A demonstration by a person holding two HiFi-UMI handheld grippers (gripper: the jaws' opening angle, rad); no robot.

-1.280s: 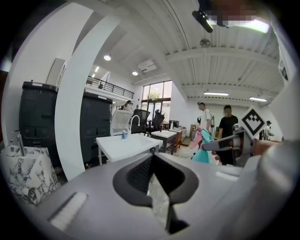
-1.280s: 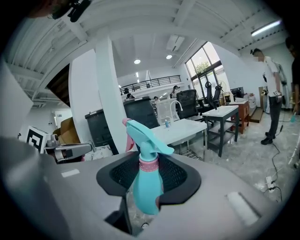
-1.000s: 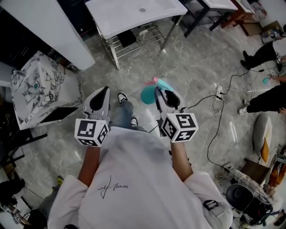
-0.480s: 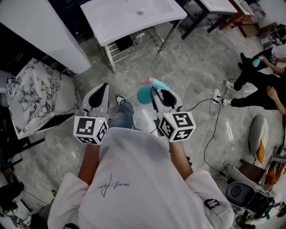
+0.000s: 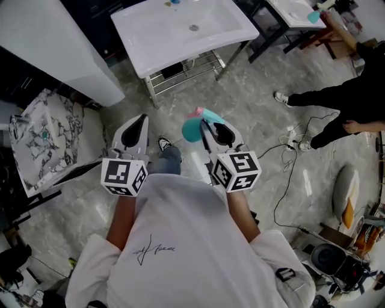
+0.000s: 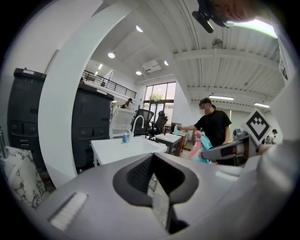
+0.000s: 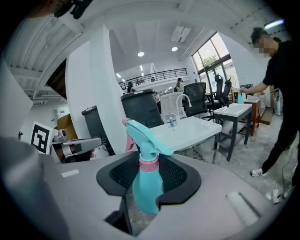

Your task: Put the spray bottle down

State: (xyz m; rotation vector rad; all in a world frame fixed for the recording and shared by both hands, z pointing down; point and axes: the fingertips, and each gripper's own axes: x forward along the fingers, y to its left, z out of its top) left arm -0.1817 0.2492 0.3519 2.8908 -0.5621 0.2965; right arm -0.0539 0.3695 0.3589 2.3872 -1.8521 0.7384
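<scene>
A teal spray bottle [image 5: 192, 127] with a pink trigger stands upright between the jaws of my right gripper [image 5: 207, 125], which is shut on its body. In the right gripper view the bottle [image 7: 146, 187] rises from the jaw cavity, and its nozzle points toward a white sink table [image 7: 187, 131]. My left gripper [image 5: 138, 120] is held level beside it, shut with nothing in it. Its tips meet in the left gripper view [image 6: 152, 157], which also shows the bottle [image 6: 197, 147] off to the right. Both grippers hang above the floor, short of the sink table [image 5: 156, 30].
A marble-patterned basin [image 5: 42, 138] stands at the left, beside a white panel [image 5: 54, 42]. A person in black [image 5: 337, 96] stands at the right. Cables and a power strip [image 5: 295, 141] lie on the grey floor. A second table [image 5: 295, 12] is at the back right.
Both grippers have moved forward together toward the white sink table, which now lies closer. The bottle stays held in the right gripper. The person in black at the right has shifted.
</scene>
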